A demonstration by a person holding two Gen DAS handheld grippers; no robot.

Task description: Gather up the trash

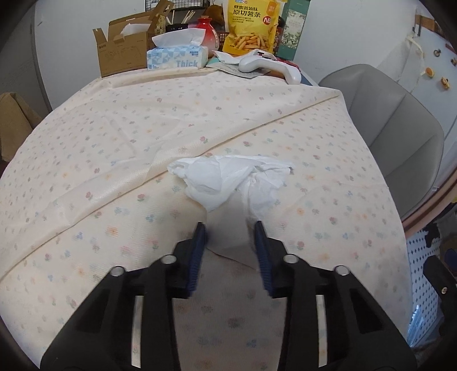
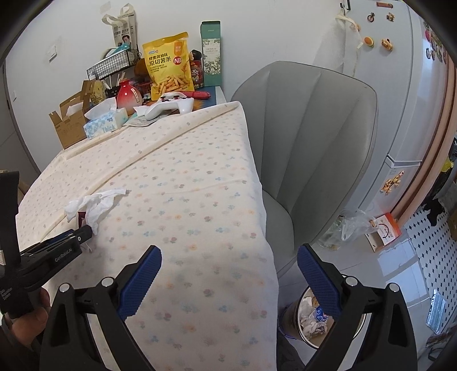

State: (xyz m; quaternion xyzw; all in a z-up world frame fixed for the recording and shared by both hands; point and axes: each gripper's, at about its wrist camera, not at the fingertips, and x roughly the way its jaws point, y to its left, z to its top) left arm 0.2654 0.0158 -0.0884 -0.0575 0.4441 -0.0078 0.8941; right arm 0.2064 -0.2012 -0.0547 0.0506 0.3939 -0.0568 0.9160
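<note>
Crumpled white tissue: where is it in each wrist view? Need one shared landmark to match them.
Left wrist: crumpled white tissue lies at centre, on the floral tablecloth, just beyond the left gripper.
Right wrist: it sits at middle left, with the left gripper's tip against its near edge.
Shared landmark: the yellow snack bag at the table's far end.

tissue (image 1: 228, 177): crumpled soft paper | tablecloth (image 1: 114, 148): matt woven cloth

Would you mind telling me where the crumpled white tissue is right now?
The crumpled white tissue lies on the floral tablecloth just ahead of the left gripper, beside a diagonal fold; the right wrist view shows it toward the table's left side.
</note>
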